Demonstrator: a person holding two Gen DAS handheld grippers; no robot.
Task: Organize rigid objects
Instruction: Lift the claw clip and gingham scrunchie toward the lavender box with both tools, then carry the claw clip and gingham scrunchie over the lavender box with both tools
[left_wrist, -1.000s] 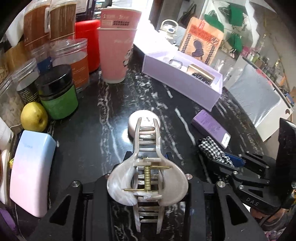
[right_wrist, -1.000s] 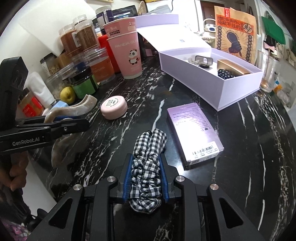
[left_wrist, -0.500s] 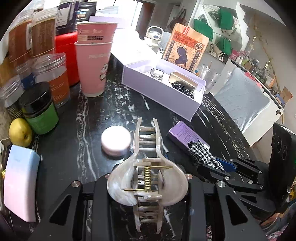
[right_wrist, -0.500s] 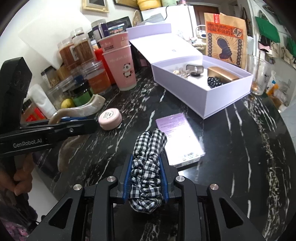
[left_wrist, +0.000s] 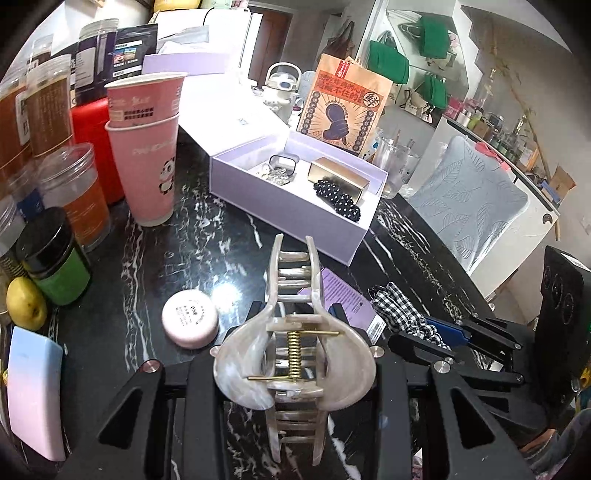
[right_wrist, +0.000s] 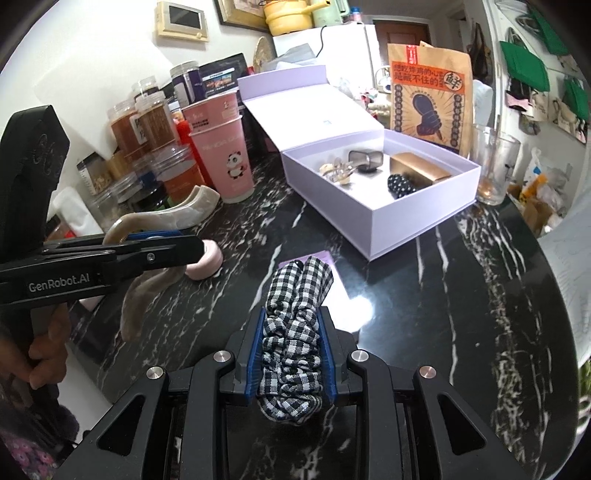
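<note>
- The left gripper (left_wrist: 293, 314) was clamped on a pearl-white claw clip (left_wrist: 293, 354); the clip hid most of both fingers, so the pads could hardly be made out.
- The right gripper (right_wrist: 291, 328) was closed on a black-and-white checked scrunchie (right_wrist: 291, 332), pressed between the blue pads (right_wrist: 330, 354).
- Both items were held above the black marble counter (right_wrist: 424, 295), near of the open lilac box (right_wrist: 413, 218).
- Inside the box lay a gold case (right_wrist: 417, 168), a black beaded piece (right_wrist: 400, 184) and small pale items too indistinct to identify.
- A purple carton (left_wrist: 343, 295) lay flat on the counter, largely covered in both views by the held items.
- A pink round tin (left_wrist: 190, 319) sat to the left; in the right view the left gripper concealed most of it.
- A hand (right_wrist: 48, 350) at the frame's left edge was cut off.
</note>
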